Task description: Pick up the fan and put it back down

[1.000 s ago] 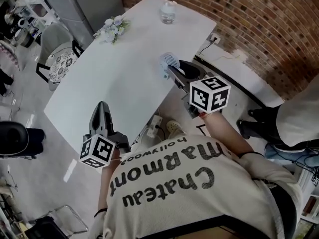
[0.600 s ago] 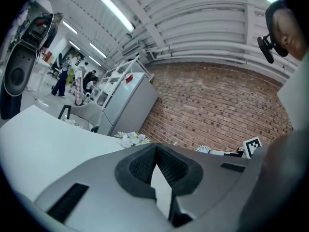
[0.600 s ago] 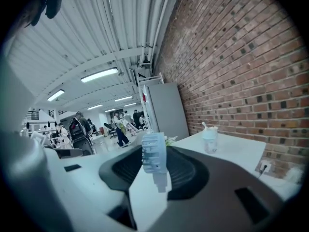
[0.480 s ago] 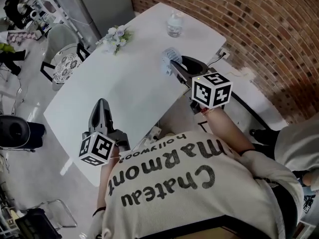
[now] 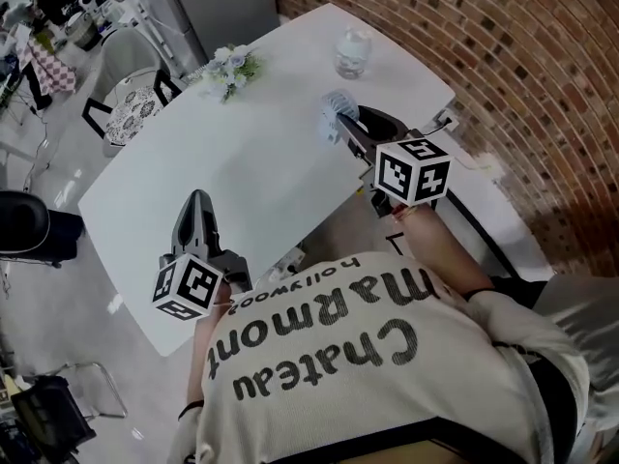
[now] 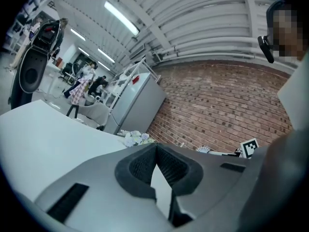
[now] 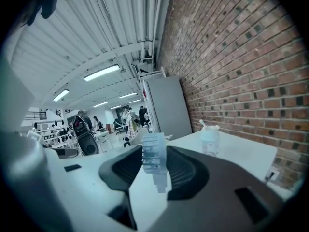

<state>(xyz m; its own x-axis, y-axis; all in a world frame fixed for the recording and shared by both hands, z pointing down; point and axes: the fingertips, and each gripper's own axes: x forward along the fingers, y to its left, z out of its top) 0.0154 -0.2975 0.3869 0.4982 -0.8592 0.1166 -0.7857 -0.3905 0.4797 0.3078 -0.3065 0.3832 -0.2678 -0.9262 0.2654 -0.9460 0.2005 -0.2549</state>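
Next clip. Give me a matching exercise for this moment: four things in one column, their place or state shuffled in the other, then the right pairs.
Things
1. fan
2. left gripper
3. flowers
4. clear bottle

Place or state
A. jaws together, nothing between them
B. on the white table, far end, on the chair side
C. clamped in the right gripper
D. on the table, far end, on the brick wall side

Pairs: 1-C, 2-A, 3-B, 4-D
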